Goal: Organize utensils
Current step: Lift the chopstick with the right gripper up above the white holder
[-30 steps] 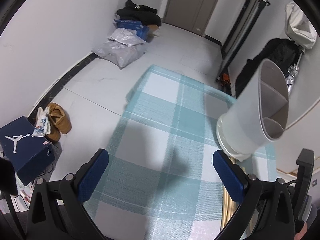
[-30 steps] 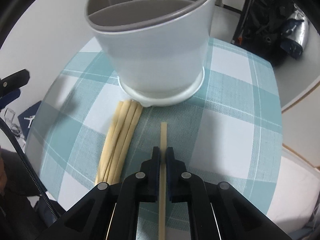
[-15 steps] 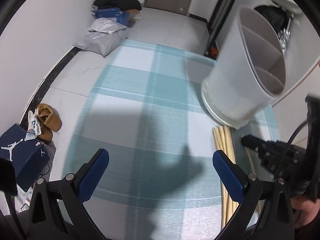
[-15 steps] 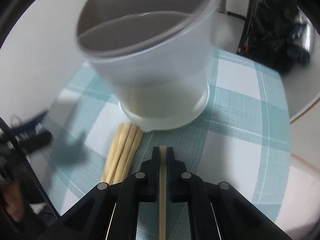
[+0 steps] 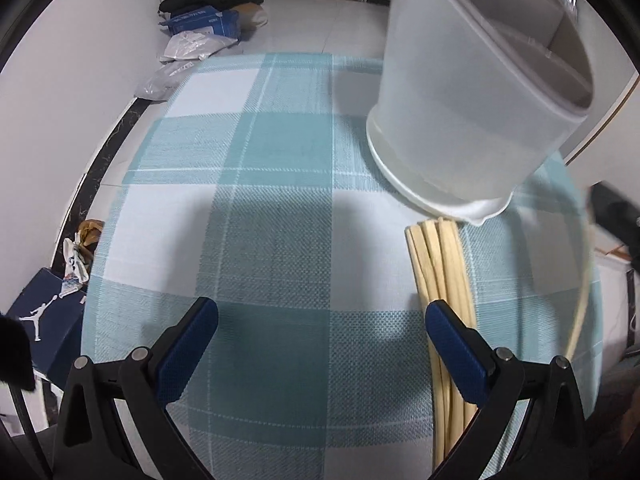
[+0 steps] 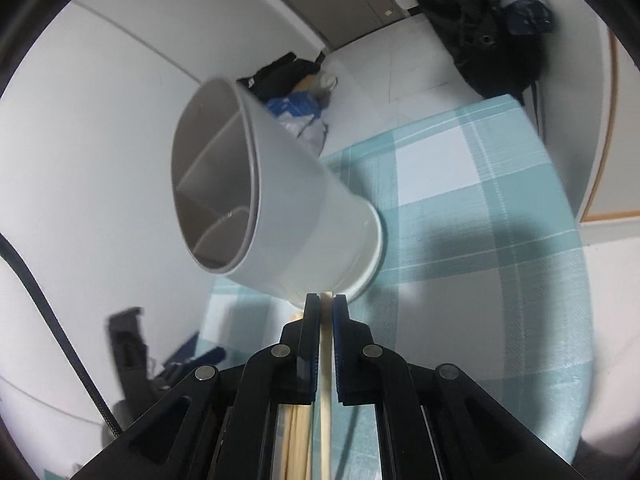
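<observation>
Markings: a white jumping-figure logo on the dark blue shoebox (image 5: 44, 322) on the floor, lower left of the left wrist view. Print on the blue carton (image 5: 200, 24) far across the floor is too small to read.

Left claw (image 5: 320, 330): low over the near part of the tabletop (image 5: 272, 208), which wears a teal and white checked cloth. Its blue-padded fingers (image 5: 188, 344) stand wide apart with only cloth between them.

Right claw (image 6: 325, 322): raised and turned, so the tabletop runs at a slant in its own view. Its fingers are pressed together on a single chopstick (image 6: 325, 380), whose tip (image 6: 326, 294) shows just past the fingertips. In the left wrist view a pale blurred strip at the right edge looks like this same chopstick, though the blur leaves it uncertain.

Utensil holder (image 5: 476, 92): white, with inner dividers, upright on the far right of the tabletop. In the right wrist view the utensil holder (image 6: 288, 216) lies just beyond the held tip, its base nearest the claw.

Bundle of chopsticks (image 5: 440, 280): flat on the cloth, far ends near the holder's base, running back past and under the left claw's right finger.

Floor: shoes beside the shoebox; bags and dark clothes by the far wall.
</observation>
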Demonstrator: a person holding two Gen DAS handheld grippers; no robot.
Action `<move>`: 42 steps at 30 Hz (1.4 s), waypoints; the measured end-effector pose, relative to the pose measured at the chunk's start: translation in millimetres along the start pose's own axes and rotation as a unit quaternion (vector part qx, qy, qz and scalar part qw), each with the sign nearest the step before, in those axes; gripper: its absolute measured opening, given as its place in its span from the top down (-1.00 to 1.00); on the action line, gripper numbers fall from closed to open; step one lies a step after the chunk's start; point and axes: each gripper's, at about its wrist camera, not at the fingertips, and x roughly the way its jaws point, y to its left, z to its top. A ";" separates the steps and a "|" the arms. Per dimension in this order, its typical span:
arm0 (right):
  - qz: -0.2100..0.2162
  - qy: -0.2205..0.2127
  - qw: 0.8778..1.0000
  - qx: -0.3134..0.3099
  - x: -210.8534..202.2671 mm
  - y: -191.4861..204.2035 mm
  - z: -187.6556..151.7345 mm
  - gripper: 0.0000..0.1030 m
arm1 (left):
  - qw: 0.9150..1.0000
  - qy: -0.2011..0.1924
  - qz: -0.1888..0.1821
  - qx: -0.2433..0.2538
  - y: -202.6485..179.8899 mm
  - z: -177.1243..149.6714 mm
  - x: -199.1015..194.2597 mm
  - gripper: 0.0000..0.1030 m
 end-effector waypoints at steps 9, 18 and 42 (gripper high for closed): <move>0.009 -0.027 0.999 -0.023 -42.1 -2.5 -4.9 0.90 | 1.000 0.003 0.003 -0.009 -7.2 0.8 0.4 -0.98; 0.005 -0.037 0.998 -0.050 -57.6 -3.6 -8.4 0.90 | 1.000 -0.004 0.014 0.013 -16.6 -3.8 0.3 -0.94; -0.039 -0.132 0.977 -0.165 -85.1 39.1 -21.2 0.90 | 0.982 -0.160 -0.079 -0.058 1.4 2.0 -82.2 0.97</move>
